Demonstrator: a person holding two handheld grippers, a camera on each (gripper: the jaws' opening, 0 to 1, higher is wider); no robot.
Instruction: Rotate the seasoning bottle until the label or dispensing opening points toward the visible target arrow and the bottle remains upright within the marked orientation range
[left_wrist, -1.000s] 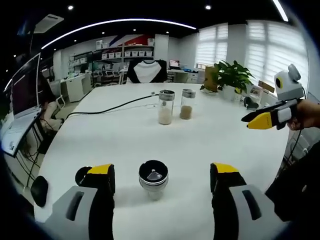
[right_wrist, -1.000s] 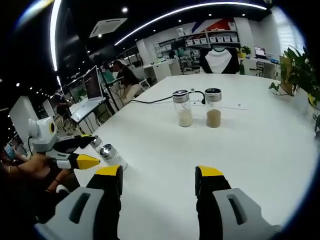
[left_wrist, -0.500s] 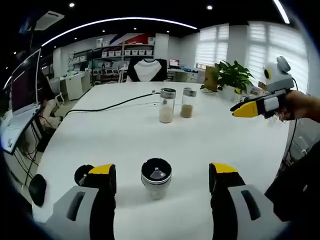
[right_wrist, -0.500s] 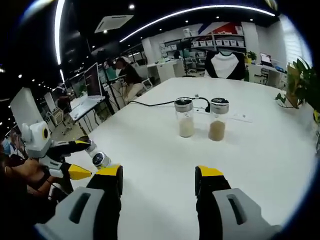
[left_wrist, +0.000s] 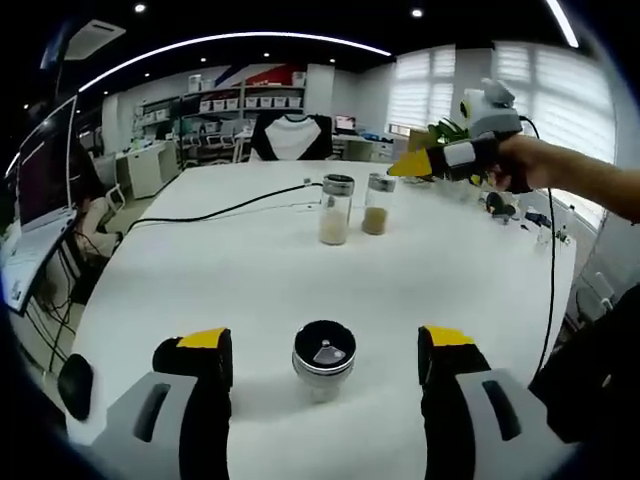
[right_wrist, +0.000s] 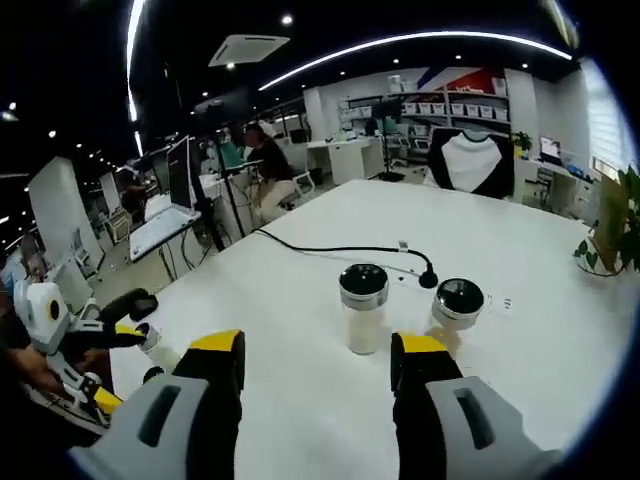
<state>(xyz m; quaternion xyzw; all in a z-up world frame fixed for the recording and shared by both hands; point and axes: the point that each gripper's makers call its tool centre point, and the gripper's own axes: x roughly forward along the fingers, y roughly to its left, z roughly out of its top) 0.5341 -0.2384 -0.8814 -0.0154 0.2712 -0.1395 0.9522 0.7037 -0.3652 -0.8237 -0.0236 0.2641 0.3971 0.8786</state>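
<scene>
Three seasoning bottles on my white table (left_wrist: 200, 270). Left gripper (left_wrist: 322, 350) has its jaws wide apart either side of the nearest bottle (left_wrist: 324, 358), not touching it, bottle standing upright. Right gripper (right_wrist: 316, 352) is spread wide too, hovering just short of the pale-filled bottle (right_wrist: 363, 308) and brown-filled bottle (right_wrist: 452, 312).

Bright ceiling strip lights (left_wrist: 240, 40), sharp centre, strong fisheye bending at edges.

The right claw (left_wrist: 412, 164) has swung up over the two far bottles (right_wrist: 364, 306) (still open) — now close above them.
</scene>
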